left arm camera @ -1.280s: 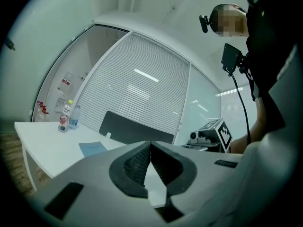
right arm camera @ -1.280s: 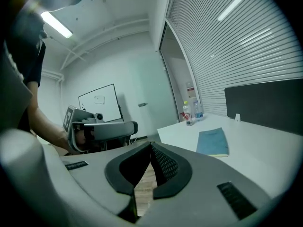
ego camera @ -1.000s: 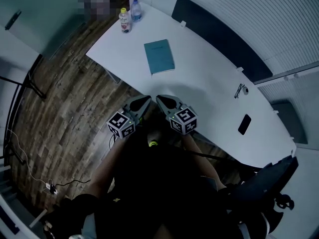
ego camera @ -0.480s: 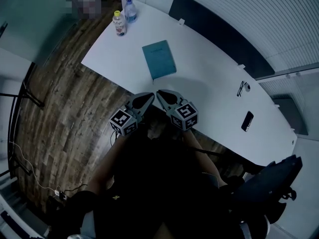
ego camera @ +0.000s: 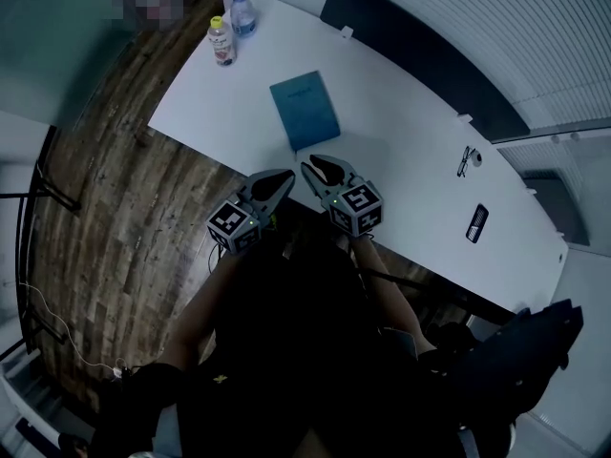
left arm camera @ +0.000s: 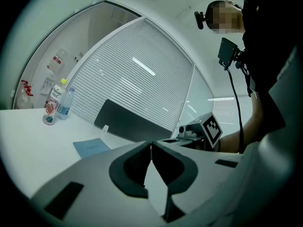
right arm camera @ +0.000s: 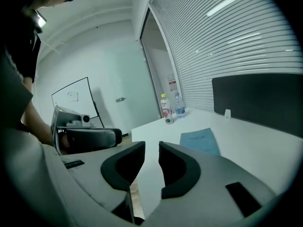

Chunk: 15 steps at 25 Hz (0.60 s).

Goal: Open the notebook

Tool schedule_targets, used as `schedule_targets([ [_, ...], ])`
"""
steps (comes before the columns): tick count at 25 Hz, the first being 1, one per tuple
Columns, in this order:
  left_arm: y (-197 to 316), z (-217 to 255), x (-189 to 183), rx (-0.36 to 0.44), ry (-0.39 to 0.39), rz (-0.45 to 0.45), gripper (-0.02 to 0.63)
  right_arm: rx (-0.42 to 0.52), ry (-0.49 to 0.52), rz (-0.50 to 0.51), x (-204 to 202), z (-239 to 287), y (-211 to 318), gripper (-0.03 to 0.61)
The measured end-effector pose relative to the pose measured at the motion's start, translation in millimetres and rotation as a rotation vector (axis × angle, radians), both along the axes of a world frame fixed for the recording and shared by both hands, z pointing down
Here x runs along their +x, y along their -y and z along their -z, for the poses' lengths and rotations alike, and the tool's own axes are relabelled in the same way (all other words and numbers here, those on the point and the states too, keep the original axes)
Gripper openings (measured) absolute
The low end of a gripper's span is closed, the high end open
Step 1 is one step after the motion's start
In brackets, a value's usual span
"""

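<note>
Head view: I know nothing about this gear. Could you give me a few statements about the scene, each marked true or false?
1. The notebook lies closed on the table. True.
2. Three bottles stand at the table's far corner. False: there are two bottles.
3. A phone lies on the table, well away from the notebook. True.
4. The right gripper holds the notebook. False: it is short of the notebook; its jaws have just been opening and stand slightly apart with nothing between them.
</note>
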State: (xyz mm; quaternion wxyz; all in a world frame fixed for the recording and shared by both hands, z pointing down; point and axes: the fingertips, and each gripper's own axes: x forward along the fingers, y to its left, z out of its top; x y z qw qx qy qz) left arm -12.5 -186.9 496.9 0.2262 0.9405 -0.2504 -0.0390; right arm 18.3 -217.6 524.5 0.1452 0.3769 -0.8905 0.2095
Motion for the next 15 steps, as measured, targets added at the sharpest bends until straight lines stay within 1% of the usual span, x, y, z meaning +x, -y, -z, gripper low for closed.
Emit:
schedule_targets([
  [3,4,-6,-2,-0.005,0.008,-0.01,0.018,-0.003,-0.009,-0.005,-1,-2,9,0.074],
  [6,6,-3,1,-0.032,0.0,-0.02,0.018,-0.011,-0.019,-0.005,1,-7,14,0.08],
  [10,13,-5,5,-0.045,-0.008,-0.019,0.023,-0.026,-0.03,-0.015,9,-14,19,0.089],
  [15,27,-17,11,-0.046,0.023,0.0,0.023,-0.034,-0.038,-0.022,21,-22,30,0.098],
])
